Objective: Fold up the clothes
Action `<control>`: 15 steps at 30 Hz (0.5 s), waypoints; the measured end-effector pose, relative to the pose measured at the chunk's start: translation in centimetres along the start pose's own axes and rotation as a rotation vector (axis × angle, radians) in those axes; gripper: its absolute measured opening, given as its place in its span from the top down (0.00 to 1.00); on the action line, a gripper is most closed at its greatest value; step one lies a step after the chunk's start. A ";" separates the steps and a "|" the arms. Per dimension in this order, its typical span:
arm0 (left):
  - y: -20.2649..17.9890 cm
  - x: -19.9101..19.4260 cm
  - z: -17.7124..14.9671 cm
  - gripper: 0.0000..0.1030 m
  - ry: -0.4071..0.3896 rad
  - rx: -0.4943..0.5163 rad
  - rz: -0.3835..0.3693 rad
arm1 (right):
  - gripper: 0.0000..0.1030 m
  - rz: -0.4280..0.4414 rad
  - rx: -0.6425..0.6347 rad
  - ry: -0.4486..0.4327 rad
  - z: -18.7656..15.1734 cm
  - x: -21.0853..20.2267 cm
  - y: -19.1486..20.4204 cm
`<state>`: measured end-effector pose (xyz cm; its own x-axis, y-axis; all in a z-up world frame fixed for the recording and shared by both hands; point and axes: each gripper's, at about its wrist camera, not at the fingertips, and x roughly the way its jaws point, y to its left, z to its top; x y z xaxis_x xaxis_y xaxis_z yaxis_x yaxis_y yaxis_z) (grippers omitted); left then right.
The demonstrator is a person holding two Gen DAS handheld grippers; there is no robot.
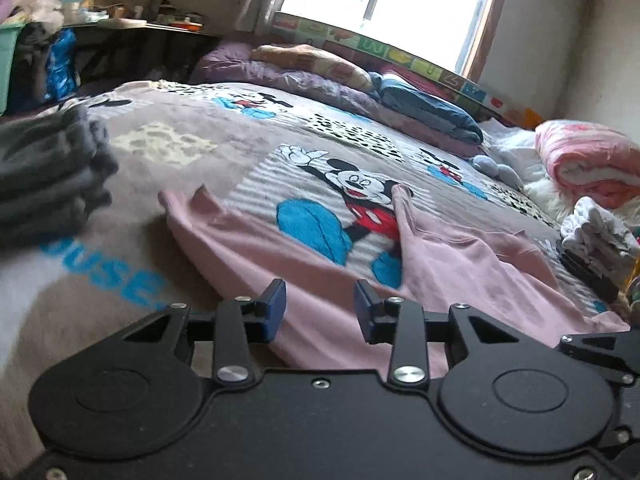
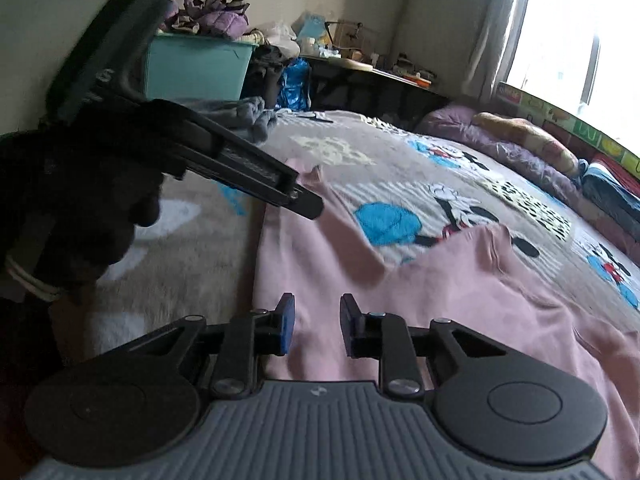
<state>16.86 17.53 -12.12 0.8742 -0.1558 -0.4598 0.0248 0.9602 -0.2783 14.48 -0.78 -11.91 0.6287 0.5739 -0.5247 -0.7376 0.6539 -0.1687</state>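
Note:
A pink garment (image 1: 460, 280) lies spread on the Mickey Mouse bedspread (image 1: 248, 140), with two ends pointing away toward the window. My left gripper (image 1: 320, 300) hovers open over its near edge, nothing between the blue pads (image 1: 275, 300). In the right wrist view the same pink garment (image 2: 440, 300) fills the foreground. My right gripper (image 2: 318, 320) stands open just above it, its pads (image 2: 287, 322) apart and empty. The left gripper (image 2: 310, 205) shows from the side at the garment's left edge, held by a dark-gloved hand (image 2: 80, 208).
A stack of folded grey clothes (image 1: 48, 176) sits on the bed at left. Folded white items (image 1: 596, 232) and a rolled pink blanket (image 1: 584, 160) lie at right. Pillows and bedding (image 1: 360, 88) line the window side. A teal bin (image 2: 196, 66) and cluttered desk (image 2: 372, 68) stand beyond the bed.

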 end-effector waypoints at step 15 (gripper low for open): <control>11.4 6.3 4.9 0.67 0.034 -0.290 0.124 | 0.73 0.019 0.084 0.004 -2.6 1.9 0.4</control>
<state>25.04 28.64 -14.08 0.8451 -0.0542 -0.5318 -0.2244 0.8669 -0.4450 14.70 -0.68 -15.14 0.6136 0.5849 -0.5304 -0.7262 0.6818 -0.0883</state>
